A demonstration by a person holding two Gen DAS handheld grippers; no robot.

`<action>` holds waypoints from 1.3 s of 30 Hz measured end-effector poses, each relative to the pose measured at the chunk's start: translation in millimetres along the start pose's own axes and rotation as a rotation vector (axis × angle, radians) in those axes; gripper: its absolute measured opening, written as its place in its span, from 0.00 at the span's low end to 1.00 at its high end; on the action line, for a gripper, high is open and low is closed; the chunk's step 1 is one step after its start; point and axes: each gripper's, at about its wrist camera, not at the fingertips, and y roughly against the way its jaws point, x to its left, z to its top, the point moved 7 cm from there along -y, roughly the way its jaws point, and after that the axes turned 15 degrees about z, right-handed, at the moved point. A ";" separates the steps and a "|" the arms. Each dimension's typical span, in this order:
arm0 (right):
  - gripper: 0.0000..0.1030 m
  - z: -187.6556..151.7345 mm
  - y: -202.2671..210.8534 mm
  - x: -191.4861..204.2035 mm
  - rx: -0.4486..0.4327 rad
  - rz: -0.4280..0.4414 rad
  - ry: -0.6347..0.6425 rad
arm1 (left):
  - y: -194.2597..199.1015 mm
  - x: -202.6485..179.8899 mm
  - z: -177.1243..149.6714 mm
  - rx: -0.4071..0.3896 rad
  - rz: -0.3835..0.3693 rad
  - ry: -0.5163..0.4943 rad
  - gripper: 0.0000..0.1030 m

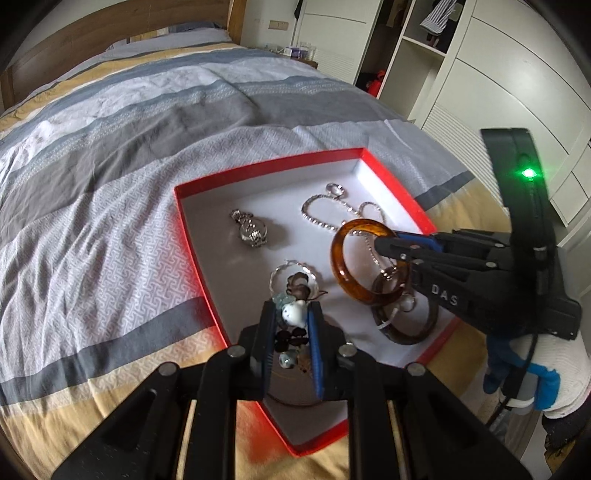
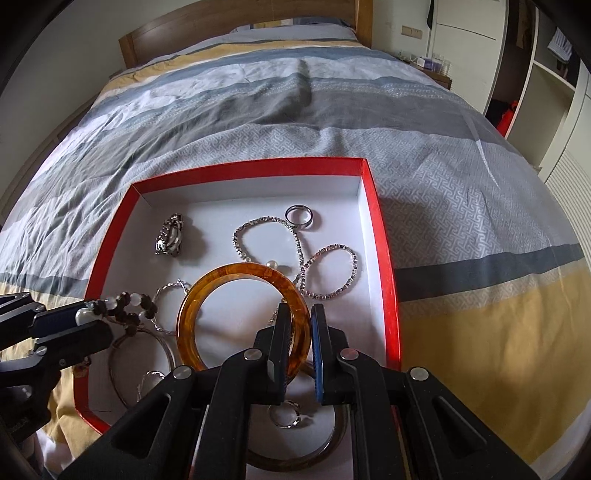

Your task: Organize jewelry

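A red box [image 1: 388, 177] with a white inside lies on the bed and holds jewelry; it also shows in the right wrist view [image 2: 384, 258]. My left gripper [image 1: 291, 314] is shut on a beaded bracelet [image 1: 293, 312] with white and dark beads, held above the box; the bracelet also shows in the right wrist view [image 2: 122, 304]. My right gripper [image 2: 300, 325] is shut on an amber bangle [image 2: 207, 291], lifted and tilted over the box; the bangle also shows in the left wrist view [image 1: 343, 266]. In the box lie a watch [image 2: 170, 234], silver chain bracelets [image 2: 328, 273], a ring [image 2: 300, 216] and dark bangles [image 1: 406, 328].
The box sits on a striped grey, white and yellow bedspread [image 1: 129, 166]. A wooden headboard [image 2: 236, 18] is at the far end. White wardrobes and shelves [image 1: 480, 74] stand to the right of the bed.
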 end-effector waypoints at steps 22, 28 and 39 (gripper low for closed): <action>0.26 -11.5 7.7 -2.3 0.013 -0.023 0.014 | -8.8 -1.6 -7.1 0.041 -0.019 0.063 0.34; 0.27 -14.9 32.6 -0.8 -0.014 -0.028 -0.002 | 15.3 -3.1 -7.7 0.018 -0.008 0.066 0.42; 0.32 -14.7 97.7 37.7 -0.109 -0.005 0.003 | 96.9 25.7 -30.2 -0.071 0.039 0.093 0.46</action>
